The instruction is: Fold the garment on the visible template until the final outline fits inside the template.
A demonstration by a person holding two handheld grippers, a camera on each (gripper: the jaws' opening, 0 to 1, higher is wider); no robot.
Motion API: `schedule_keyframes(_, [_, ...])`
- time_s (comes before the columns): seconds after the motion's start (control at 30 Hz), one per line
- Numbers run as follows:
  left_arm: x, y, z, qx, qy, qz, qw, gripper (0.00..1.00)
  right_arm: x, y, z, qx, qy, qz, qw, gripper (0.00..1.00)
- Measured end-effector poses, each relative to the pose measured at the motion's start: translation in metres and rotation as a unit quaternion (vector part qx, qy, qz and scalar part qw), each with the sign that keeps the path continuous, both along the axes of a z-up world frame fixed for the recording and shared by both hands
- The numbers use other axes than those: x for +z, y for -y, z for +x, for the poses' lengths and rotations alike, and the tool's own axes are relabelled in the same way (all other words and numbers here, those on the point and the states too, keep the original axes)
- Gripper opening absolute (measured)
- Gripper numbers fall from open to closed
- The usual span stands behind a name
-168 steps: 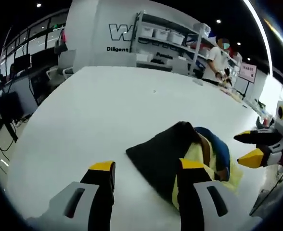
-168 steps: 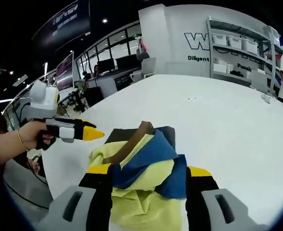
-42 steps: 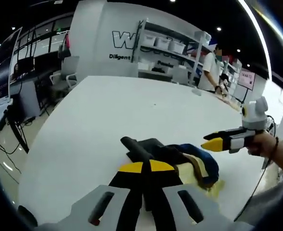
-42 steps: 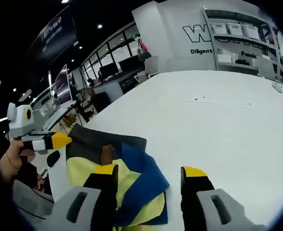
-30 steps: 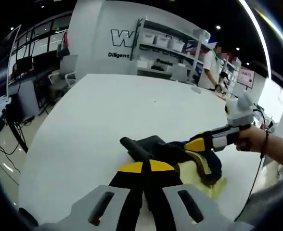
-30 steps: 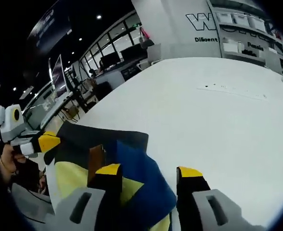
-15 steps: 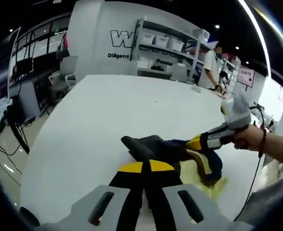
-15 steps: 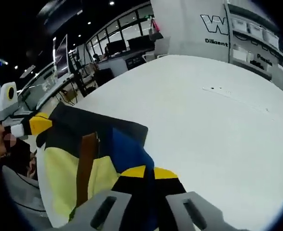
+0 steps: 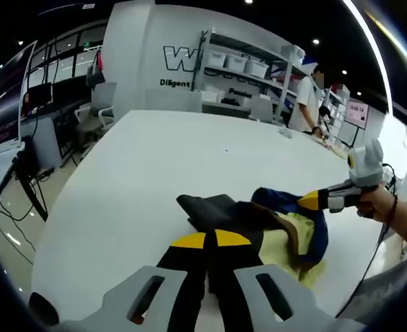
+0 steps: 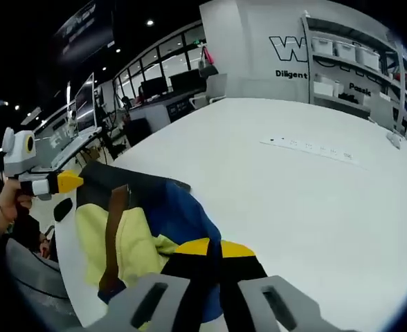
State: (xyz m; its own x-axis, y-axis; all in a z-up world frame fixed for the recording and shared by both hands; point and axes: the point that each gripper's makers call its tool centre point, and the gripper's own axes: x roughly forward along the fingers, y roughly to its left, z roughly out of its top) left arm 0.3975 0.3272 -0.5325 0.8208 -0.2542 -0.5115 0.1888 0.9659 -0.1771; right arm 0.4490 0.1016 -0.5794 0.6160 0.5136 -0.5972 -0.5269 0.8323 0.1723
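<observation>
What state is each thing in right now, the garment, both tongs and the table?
Garment: bunched, partly lifted, held at two ends.
Left tongs: shut on the garment's dark part.
Right tongs: shut on the garment's blue part.
Table: white, garment lying at its near edge.

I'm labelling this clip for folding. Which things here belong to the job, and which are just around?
Job:
garment
left gripper, shut on garment
right gripper, shut on garment
white table

Around:
shelving with bins
person standing
office chair
</observation>
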Motion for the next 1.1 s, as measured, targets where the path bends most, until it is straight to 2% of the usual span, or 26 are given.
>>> schedule_keyframes(0.27, [0.013, -0.009, 0.000, 0.012, 0.015, 0.006, 0.9998, 0.01, 0.028, 0.031, -0.009, -0.036, 0.038, -0.003, 0.9986, 0.00])
schedule_keyframes(0.5, [0.025, -0.019, -0.004, 0.023, 0.030, 0.011, 0.9992, 0.01, 0.054, 0.049, -0.012, -0.054, 0.063, 0.003, 0.9965, 0.00])
schedule_keyframes(0.57, [0.033, -0.024, -0.007, 0.028, 0.037, 0.013, 0.9989, 0.01, 0.066, 0.057, -0.013, -0.066, 0.075, 0.003, 0.9950, 0.00])
schedule_keyframes(0.63, [0.046, -0.032, -0.008, 0.031, 0.054, 0.035, 0.9974, 0.01, 0.080, 0.066, -0.013, -0.076, 0.088, 0.007, 0.9933, 0.00])
schedule_keyframes(0.8, [0.073, -0.036, -0.008, 0.033, 0.082, 0.028, 0.9957, 0.01, 0.101, 0.072, -0.014, -0.083, 0.110, 0.015, 0.9903, 0.00])
schedule_keyframes(1.1, [0.096, -0.030, -0.010, 0.022, 0.105, 0.031, 0.9938, 0.01, 0.127, 0.074, -0.018, -0.088, 0.130, 0.018, 0.9875, 0.00])
